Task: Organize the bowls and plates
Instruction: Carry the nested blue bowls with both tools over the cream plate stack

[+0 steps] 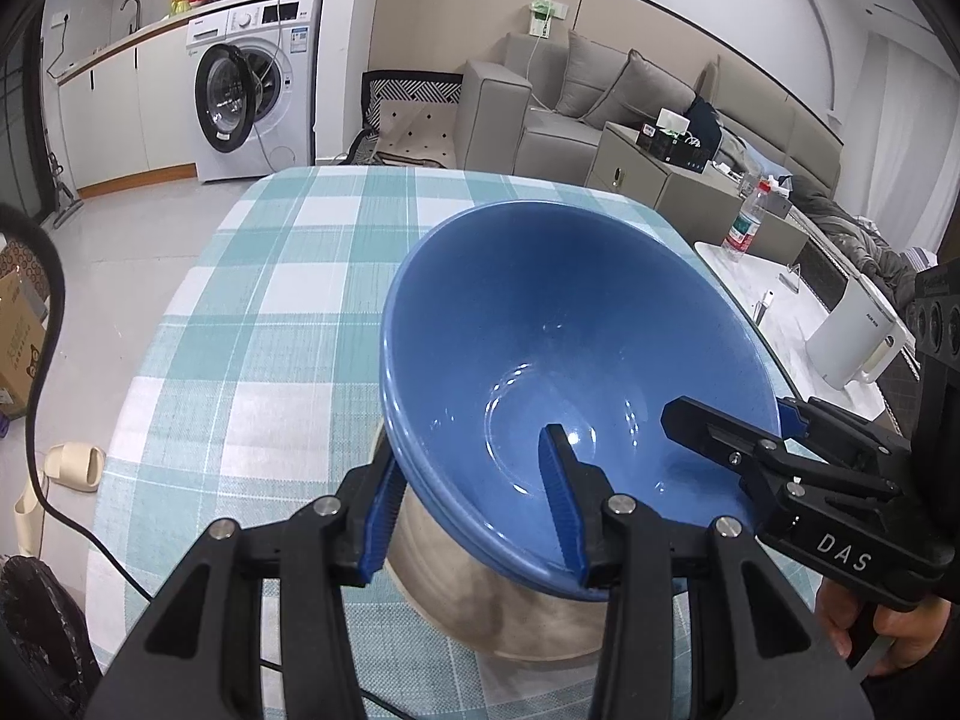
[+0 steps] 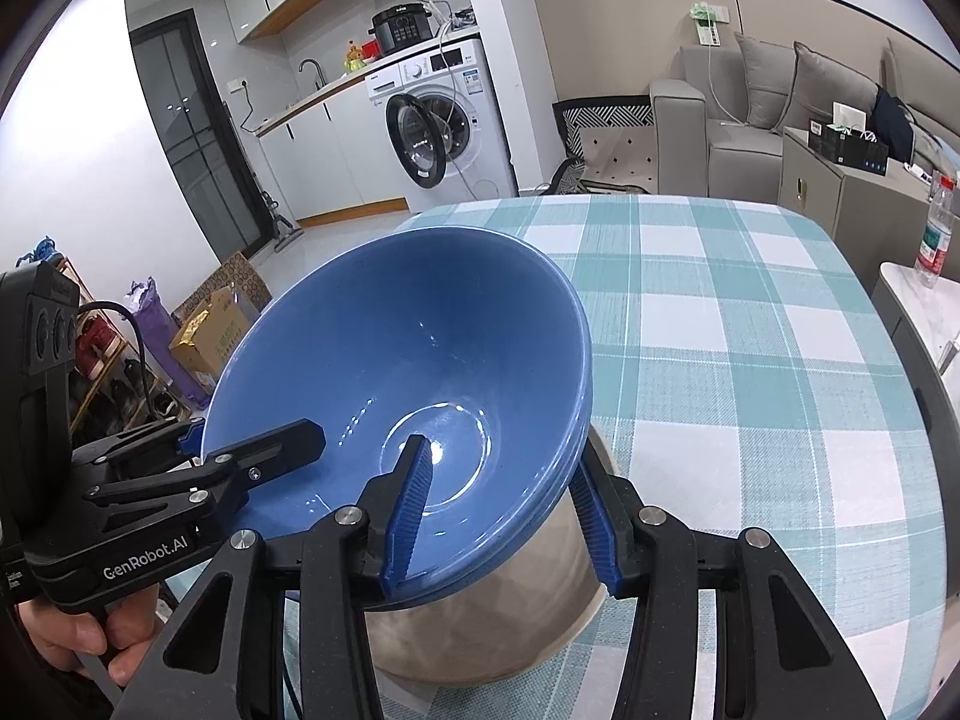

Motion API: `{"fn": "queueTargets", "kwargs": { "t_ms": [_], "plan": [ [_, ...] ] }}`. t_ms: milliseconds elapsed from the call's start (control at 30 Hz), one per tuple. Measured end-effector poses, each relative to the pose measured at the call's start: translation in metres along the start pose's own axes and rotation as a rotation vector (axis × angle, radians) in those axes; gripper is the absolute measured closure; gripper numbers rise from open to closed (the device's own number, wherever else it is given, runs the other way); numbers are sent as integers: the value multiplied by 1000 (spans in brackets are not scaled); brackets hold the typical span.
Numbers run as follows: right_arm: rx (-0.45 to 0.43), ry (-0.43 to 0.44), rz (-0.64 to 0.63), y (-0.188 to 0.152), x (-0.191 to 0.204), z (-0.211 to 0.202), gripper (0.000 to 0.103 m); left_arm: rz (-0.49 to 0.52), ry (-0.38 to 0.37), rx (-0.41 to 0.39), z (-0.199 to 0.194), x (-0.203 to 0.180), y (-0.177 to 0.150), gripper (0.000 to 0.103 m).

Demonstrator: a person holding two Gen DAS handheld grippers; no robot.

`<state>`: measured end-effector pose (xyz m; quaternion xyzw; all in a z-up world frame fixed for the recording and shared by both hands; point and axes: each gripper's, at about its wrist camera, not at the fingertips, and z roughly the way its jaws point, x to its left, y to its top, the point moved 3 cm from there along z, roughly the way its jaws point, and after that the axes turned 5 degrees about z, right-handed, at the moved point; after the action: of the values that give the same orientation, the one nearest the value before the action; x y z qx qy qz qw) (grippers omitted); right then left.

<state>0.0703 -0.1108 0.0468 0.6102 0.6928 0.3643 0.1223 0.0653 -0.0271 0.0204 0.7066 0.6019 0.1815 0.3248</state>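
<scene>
A large blue bowl [image 1: 558, 324] [image 2: 408, 336] hangs tilted just above the table with the teal checked cloth [image 1: 288, 300] [image 2: 750, 360]. Its rim shows layered edges, like nested bowls. A beige surface [image 1: 498, 594] [image 2: 486, 618] shows under the rim; I cannot tell whether it is the bowl's outer wall or a separate vessel. My left gripper [image 1: 474, 510] [image 2: 246, 438] is shut on the bowl's near-left rim, one finger inside and one outside. My right gripper [image 2: 504, 510] [image 1: 738, 420] is shut on the opposite rim in the same way.
A white kettle [image 1: 852, 342] and a water bottle [image 1: 744, 222] stand on a marble side table to the right. A sofa [image 1: 600, 96] and a washing machine [image 1: 252, 96] lie beyond the table. Boxes [image 2: 210, 324], slippers [image 1: 72, 465] and a black cable [image 1: 42, 360] are on the left.
</scene>
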Motion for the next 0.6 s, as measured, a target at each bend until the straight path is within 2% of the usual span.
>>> {"fn": "queueTargets", "kwargs": {
  "t_ms": [233, 600],
  "plan": [
    [25, -5, 6, -1, -4, 11, 55, -16, -11, 32, 12, 4, -3, 60],
    [27, -12, 9, 6, -7, 19, 55, -18, -16, 27, 18, 6, 4, 60]
  ]
}}
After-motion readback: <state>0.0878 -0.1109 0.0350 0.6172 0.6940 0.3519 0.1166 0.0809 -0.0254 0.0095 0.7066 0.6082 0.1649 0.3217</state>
